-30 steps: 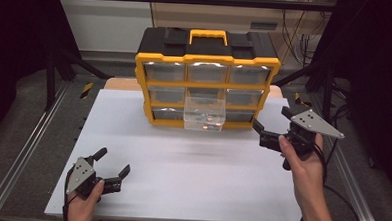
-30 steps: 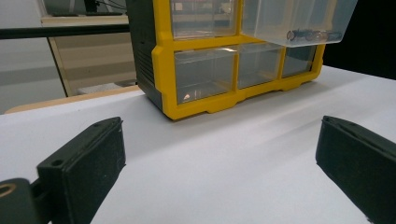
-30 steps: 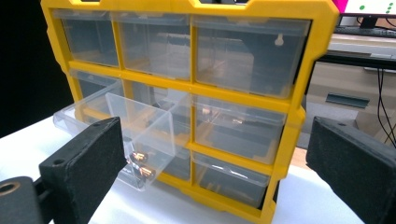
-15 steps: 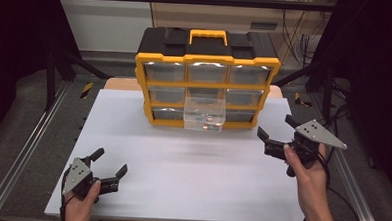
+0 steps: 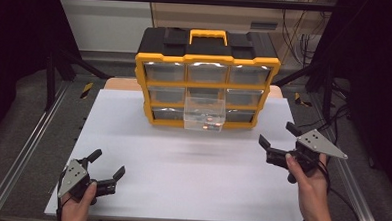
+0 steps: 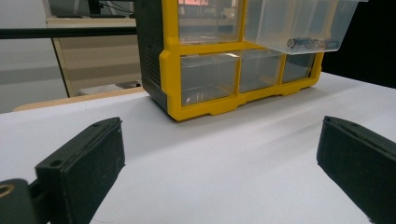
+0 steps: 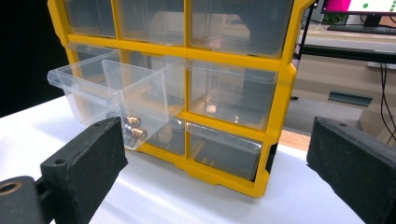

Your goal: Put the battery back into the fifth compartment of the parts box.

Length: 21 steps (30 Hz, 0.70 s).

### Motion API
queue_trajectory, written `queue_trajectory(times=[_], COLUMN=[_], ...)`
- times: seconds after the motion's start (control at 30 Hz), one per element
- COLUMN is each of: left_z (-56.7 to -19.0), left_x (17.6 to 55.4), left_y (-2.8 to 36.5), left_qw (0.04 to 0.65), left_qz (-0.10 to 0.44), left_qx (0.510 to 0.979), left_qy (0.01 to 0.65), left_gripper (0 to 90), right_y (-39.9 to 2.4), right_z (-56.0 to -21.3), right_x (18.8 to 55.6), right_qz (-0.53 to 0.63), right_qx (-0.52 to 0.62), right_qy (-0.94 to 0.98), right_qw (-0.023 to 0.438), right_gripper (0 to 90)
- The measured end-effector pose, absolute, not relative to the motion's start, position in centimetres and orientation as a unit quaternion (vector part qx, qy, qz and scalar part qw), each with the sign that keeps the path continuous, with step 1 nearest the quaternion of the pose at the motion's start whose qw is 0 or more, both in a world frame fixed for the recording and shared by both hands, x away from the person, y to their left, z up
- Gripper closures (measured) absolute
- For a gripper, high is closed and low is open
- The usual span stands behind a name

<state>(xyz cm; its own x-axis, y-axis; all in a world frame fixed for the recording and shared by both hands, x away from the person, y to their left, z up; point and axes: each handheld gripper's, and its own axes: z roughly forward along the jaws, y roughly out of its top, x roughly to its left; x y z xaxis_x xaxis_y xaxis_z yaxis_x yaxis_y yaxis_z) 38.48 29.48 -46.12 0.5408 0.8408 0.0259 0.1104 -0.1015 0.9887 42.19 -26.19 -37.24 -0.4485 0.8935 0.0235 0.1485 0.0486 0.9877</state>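
Note:
A yellow and black drawer cabinet (image 5: 206, 66) (image 6: 210, 70) (image 7: 280, 107) stands at the back of the white table (image 5: 180, 190). Its middle clear drawer (image 5: 204, 119) (image 6: 303, 23) (image 7: 116, 93) is pulled out, with small metal parts (image 7: 133, 128) in its bottom. My left gripper (image 5: 106, 165) (image 6: 219, 172) is open near the front left corner of the table, jaws wide and nothing between them. My right gripper (image 5: 278, 136) (image 7: 215, 172) is open at the right side of the table, aimed at the cabinet and well clear of it, with nothing between its jaws.
Metal rails (image 5: 27, 153) run along both sides of the table. Cables (image 5: 297, 30) hang behind the cabinet. Bare white table surface (image 5: 196, 165) lies between the two grippers and in front of the cabinet.
My right gripper has drawn back toward the front right, away from the open drawer. My left gripper has barely shifted.

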Motion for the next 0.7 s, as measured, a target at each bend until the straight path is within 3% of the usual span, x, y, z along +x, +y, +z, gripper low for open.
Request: queue_trajectory(times=[0.7], left_z=[-46.3], left_x=[38.0], left_y=[29.3], left_qw=[0.563], left_qz=[0.313], left_qx=[0.684], left_qy=[0.342], left_gripper=[0.9], right_y=[-27.5], right_z=[-40.8], right_x=[41.2], right_qz=[0.563], right_qx=[0.412], right_qy=[0.64], right_qw=[0.321], right_gripper=[5.3])
